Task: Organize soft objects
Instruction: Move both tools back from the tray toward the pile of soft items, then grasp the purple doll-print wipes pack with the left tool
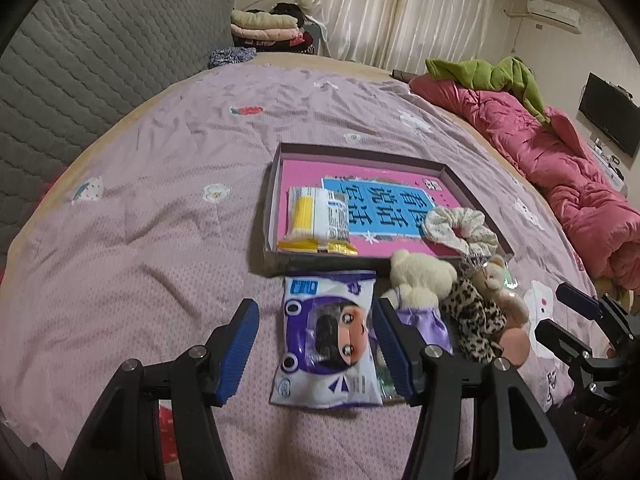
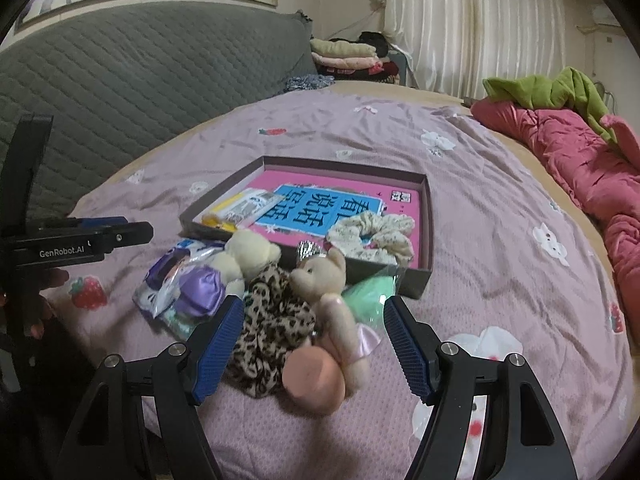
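Soft toys (image 2: 304, 320) between wide-open right gripper (image 2: 316, 344) fingers.

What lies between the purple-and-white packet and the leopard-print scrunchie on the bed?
The cream teddy bear in its purple skirt lies between packet and leopard-print scrunchie; the left wrist view shows it best.

The bedspread (image 1: 160, 208) is matt, finely textured cloth, the packet (image 1: 326, 340) on it glossy plastic film, the cream bear (image 1: 420, 276) fuzzy plush beside a furry leopard-print scrunchie (image 2: 272, 320), the box (image 1: 276, 184) matt cardboard, and the gripper pads (image 1: 240, 344) ribbed blue rubber on matt black plastic.
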Action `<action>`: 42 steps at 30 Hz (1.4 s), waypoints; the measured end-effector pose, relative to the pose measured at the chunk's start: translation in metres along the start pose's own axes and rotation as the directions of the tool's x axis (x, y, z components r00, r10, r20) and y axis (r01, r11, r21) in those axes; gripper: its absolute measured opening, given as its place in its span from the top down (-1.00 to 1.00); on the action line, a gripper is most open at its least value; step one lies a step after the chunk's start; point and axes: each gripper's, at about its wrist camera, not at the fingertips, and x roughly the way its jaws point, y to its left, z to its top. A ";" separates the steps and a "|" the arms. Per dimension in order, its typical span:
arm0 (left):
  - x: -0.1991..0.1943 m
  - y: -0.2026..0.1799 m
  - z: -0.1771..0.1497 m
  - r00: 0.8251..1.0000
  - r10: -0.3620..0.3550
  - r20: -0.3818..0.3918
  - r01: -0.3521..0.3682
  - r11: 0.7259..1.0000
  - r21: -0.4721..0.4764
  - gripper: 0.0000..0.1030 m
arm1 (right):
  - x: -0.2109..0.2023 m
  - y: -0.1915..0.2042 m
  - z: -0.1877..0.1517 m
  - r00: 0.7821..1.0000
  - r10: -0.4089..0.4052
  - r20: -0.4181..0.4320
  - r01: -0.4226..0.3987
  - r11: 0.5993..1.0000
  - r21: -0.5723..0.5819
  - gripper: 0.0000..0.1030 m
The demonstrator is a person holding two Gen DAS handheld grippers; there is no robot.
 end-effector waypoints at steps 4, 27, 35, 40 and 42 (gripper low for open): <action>-0.003 -0.006 -0.006 1.000 -0.003 -0.013 0.003 1.000 0.019 -0.14 | -0.002 0.003 -0.005 1.000 -0.006 -0.018 0.006 1.000 0.002 -0.44; 0.011 0.001 -0.018 0.997 -0.001 -0.071 0.000 1.000 -0.005 -0.14 | 0.020 0.000 -0.035 0.988 0.007 -0.157 -0.013 0.999 -0.037 0.02; 0.021 0.002 -0.019 0.995 0.001 -0.100 -0.001 1.000 -0.002 -0.14 | 0.033 0.007 -0.038 0.984 -0.026 -0.177 0.007 0.995 -0.104 0.19; 0.024 0.006 -0.017 0.994 0.001 -0.105 -0.003 1.000 -0.013 -0.14 | 0.039 0.006 -0.038 0.982 -0.023 -0.188 0.003 0.994 -0.110 0.19; 0.025 0.006 -0.017 0.994 0.001 -0.106 -0.003 1.000 -0.015 -0.14 | 0.041 0.007 -0.039 0.982 -0.028 -0.188 0.006 0.993 -0.120 0.19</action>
